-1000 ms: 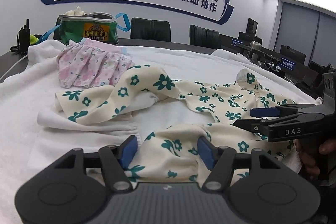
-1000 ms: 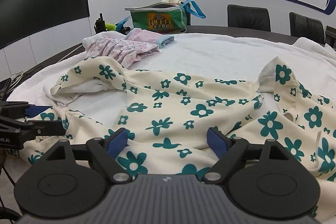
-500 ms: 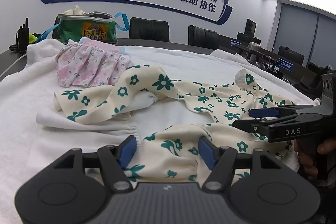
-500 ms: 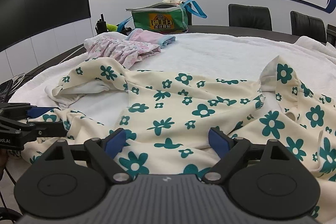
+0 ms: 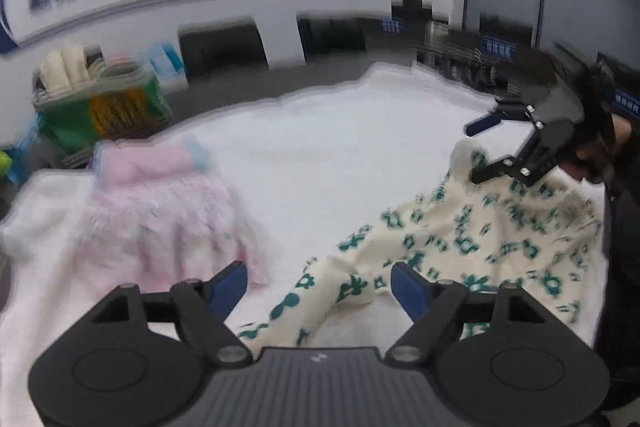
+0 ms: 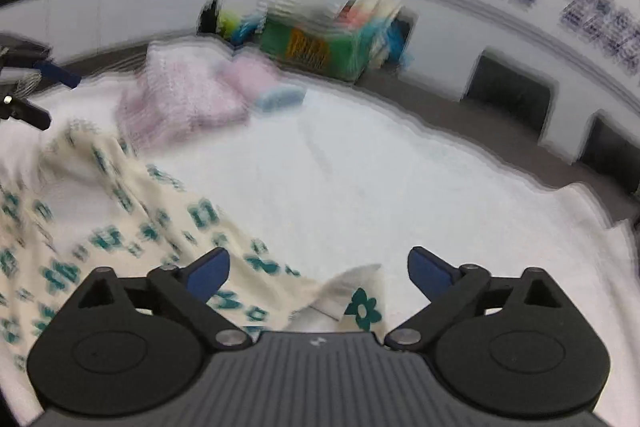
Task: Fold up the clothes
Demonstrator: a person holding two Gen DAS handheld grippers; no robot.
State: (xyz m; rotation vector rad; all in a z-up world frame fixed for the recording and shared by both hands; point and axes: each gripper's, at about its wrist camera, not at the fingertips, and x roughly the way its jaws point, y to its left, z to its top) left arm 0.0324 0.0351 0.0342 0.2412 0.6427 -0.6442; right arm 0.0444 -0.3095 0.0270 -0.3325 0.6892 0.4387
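Observation:
A cream garment with green flowers lies on the white towel, blurred by motion in both views. My left gripper hangs over the garment's near end with its jaws opening. Cloth lies below the gap, and the blue pads do not press on it. The same gripper shows at the left edge of the right wrist view. My right gripper is open above a turned-up corner of the garment, touching nothing. In the left wrist view it stands open at the garment's far end.
A white towel covers the dark table. A pink folded pile sits at the back left, with a green bag behind it. Black chairs line the far edge.
Both grippers have lifted and swung apart toward opposite ends of the garment, and both views have rolled. The left jaws stand wider. The garment lies more stretched out.

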